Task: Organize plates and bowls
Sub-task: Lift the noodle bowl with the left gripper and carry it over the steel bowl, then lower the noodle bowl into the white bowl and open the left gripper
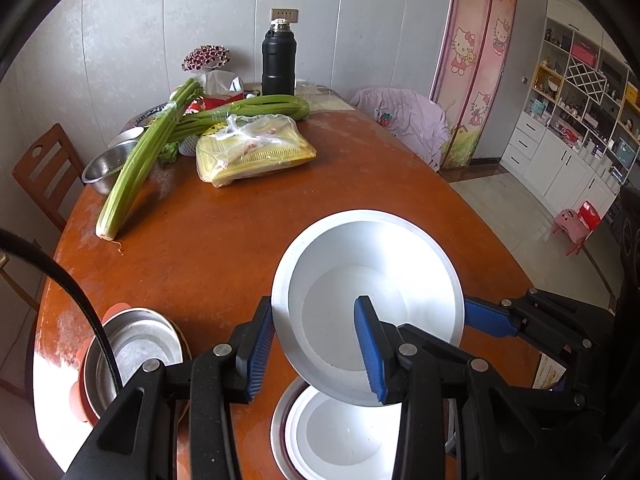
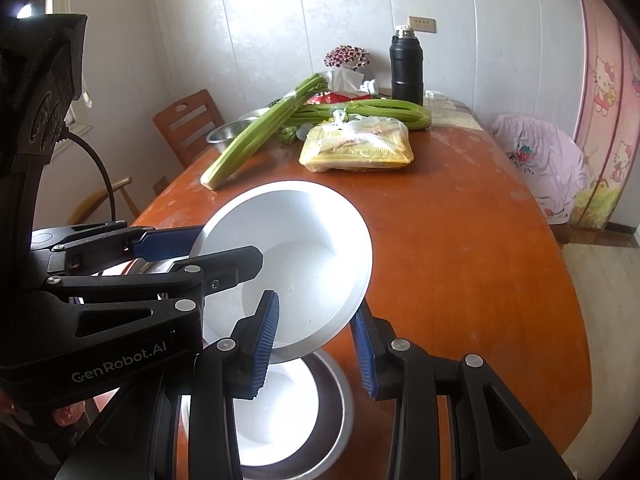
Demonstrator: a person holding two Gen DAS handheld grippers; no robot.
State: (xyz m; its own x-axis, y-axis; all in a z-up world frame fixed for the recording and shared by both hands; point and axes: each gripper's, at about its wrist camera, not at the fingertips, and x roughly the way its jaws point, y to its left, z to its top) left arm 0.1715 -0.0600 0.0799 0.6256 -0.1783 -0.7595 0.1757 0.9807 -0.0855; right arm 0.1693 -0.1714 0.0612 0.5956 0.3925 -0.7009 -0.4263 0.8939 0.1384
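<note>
- At the left of the worktop (image 1: 224, 248), a stack of steel dishes (image 1: 136, 352) sits on something orange. It looks rigid and light, with thin rims that would take a pinch.
- The left gripper (image 1: 316, 344) has its blue pads (image 1: 260, 344) astride the left rim of the white bowl (image 1: 360, 304), one outside the wall and one inside. A gap shows at the outer pad, so I cannot tell whether it is clamping.
- The white bowl is held tilted in the air, above a second white bowl (image 1: 344, 440) nested in a steel basin (image 2: 332, 396) at the near edge.
- The right gripper (image 2: 316, 340) straddles the bowl's right rim in the same way, and its grip is also unclear.
- The bowl looks like glazed ware: stiff, smooth, likely slippery and breakable, with some weight. Judged from that, opposite rim holds suit it, and it should be set down level and gently.
- Celery (image 1: 132, 172) and a bagged packet (image 1: 256, 152) lie well apart, at the far end.
</note>
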